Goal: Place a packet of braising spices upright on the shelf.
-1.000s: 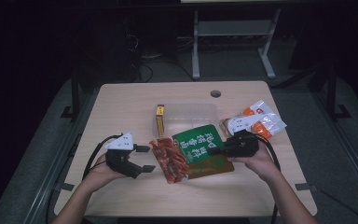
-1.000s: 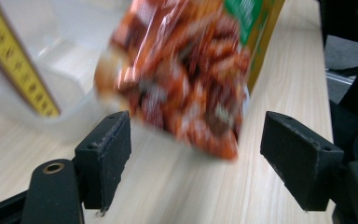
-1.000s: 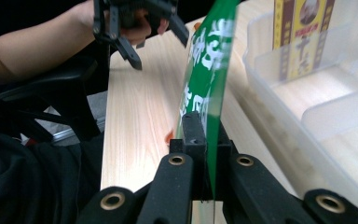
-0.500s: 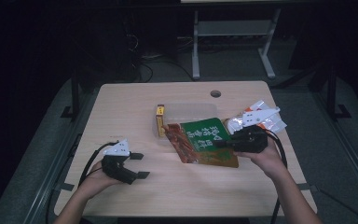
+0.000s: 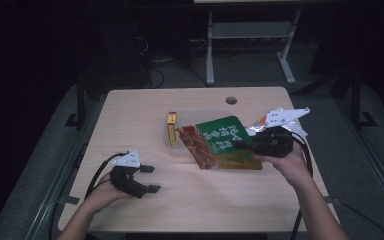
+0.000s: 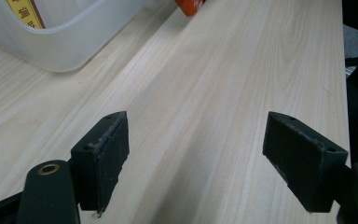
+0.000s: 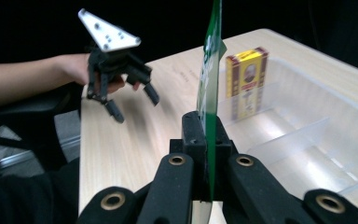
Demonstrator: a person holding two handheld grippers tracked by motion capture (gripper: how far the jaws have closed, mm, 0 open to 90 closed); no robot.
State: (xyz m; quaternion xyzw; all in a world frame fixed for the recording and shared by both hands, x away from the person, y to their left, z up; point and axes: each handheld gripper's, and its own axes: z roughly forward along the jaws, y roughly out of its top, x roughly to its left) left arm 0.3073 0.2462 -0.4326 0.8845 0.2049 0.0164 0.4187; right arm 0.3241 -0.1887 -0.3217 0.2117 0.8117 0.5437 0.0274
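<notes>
A green and red snack packet (image 5: pixel 220 142) hangs tilted above the table, over a clear plastic container (image 5: pixel 176 146). My right gripper (image 5: pixel 237 144) is shut on the packet's right edge. In the right gripper view the packet (image 7: pixel 209 88) stands edge-on between the closed jaws of my right gripper (image 7: pixel 205 140). A yellow box (image 5: pixel 171 128) stands upright in the container's left end. My left gripper (image 5: pixel 151 178) stays low near the table's front left, open, with nothing between its fingers. In its own view my left gripper (image 6: pixel 200 154) frames only bare wood.
The container (image 7: pixel 307 140) has several compartments; the yellow box (image 7: pixel 246 79) stands in the far one. White and orange snack packets (image 5: pixel 260 125) lie behind the right hand. A round cable hole (image 5: pixel 231 100) sits near the wooden table's (image 5: pixel 130 115) far edge.
The right gripper has lifted the packet off the table and carried it right, over the container. The left gripper has drawn back slightly towards the front edge, away from the packet.
</notes>
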